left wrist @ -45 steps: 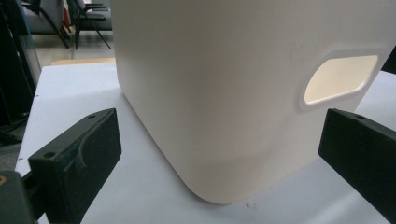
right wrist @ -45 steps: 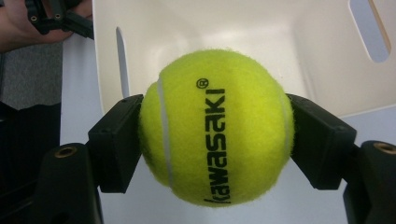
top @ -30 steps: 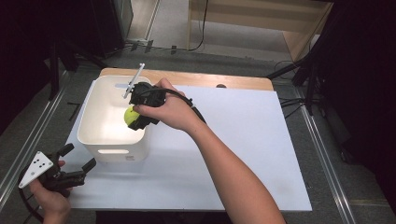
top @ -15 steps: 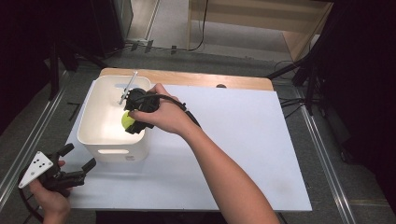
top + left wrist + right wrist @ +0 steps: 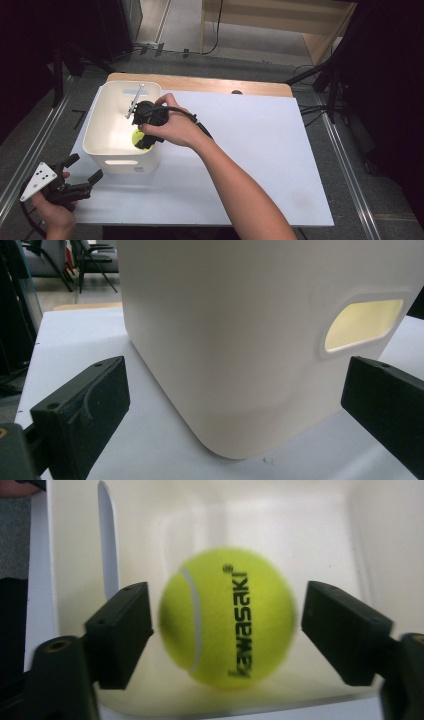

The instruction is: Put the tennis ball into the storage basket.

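Right claw (image 5: 225,625) around "kawasaki" ball (image 5: 227,617)

— Change at right gripper (image 5: 141,140)?
— Now lower inside white bin (image 5: 95,131), shifted toward near wall. Jaws parted, gaps visible on both sides of tennis ball (image 5: 227,617); previously clamped on it.
— Ball position?
— Deeper in bin, blurred in right gripper view.

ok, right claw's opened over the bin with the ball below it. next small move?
Probably lift the right claw straight up out of the white bin. In the right gripper view its jaws stand apart with a gap either side of the tennis ball, so the ball looks released inside the bin. The left claw waits open near the bin's front wall.
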Available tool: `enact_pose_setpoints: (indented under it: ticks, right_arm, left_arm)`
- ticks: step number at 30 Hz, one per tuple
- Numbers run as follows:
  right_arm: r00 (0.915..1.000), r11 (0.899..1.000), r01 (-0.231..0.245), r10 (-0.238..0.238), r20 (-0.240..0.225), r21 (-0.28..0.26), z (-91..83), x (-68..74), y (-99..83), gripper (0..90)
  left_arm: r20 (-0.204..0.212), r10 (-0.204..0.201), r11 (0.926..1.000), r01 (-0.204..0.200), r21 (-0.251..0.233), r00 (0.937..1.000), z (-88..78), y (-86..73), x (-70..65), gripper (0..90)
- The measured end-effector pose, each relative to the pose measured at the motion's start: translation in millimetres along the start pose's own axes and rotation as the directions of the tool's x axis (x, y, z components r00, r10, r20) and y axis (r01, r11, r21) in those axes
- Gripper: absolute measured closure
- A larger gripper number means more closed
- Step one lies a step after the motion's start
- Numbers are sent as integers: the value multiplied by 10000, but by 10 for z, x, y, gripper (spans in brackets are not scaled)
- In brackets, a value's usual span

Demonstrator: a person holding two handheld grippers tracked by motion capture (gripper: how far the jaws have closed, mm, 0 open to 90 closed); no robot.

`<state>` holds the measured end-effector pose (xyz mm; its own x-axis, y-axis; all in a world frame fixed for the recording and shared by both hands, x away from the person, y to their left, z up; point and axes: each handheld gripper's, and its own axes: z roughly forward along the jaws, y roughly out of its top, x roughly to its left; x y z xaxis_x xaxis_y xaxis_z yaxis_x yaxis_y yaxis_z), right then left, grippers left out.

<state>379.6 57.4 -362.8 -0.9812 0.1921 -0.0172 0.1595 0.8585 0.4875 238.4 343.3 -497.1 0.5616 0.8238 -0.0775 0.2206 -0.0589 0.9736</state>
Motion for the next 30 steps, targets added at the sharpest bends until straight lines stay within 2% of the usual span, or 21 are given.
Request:
enact_pose_setpoints:
  ticks: [3, 5, 8, 20, 30]
  right_arm:
    - [9998, 9997, -91, 94, 149, -226, -63, -10, -14, 97]
    - [9998, 9988, 27, -17, 205, -489, -102, -20, -30, 82]
    - [9995, 9981, -46, 66, 317, -608, -150, -22, -60, 6]
    - [9979, 9918, -332, 397, 505, -1232, -345, -8, -293, 0]
    - [9956, 9892, -559, 655, 672, -1356, -496, 26, -529, 0]
  left_arm:
    - [6, 17, 10000, -17, -1, 10000, 1, 1, -2, 0]
    - [-8, 17, 10000, -17, -3, 10000, 3, 0, -3, 0]
    - [-15, 13, 10000, -13, -10, 10000, 4, 0, -4, 0]
    - [1, 0, 10000, 0, -51, 10000, 11, -2, -11, 0]
    - [-28, 133, 9999, -132, 102, 9999, 8, 1, -10, 0]
